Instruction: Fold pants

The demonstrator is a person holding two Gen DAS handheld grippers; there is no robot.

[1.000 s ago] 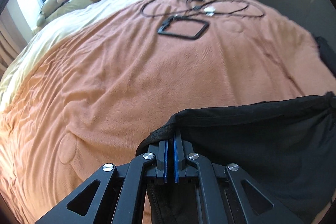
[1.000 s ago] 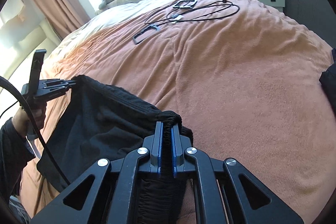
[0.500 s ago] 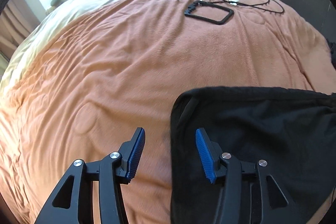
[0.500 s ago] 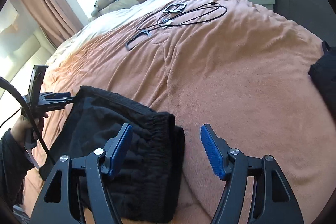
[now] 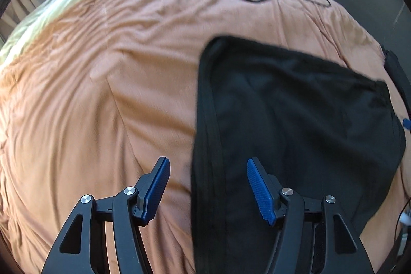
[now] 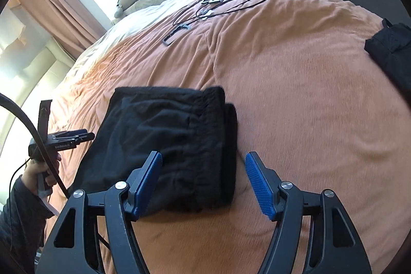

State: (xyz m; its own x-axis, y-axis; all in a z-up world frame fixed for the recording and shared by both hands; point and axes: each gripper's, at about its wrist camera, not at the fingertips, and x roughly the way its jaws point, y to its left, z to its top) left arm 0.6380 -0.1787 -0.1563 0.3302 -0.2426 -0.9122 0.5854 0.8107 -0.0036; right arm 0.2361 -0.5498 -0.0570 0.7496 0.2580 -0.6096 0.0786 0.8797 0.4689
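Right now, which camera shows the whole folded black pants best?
The right wrist view: the pants lie whole on the orange blanket. The left wrist view sees them too close, cut off at the bottom edge.

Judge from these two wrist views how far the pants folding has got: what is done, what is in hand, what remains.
Done: the black pants lie on the orange blanket as a compact folded stack. In hand: nothing; the left gripper and right gripper are both open above it. Left: probably only smoothing or one more fold.
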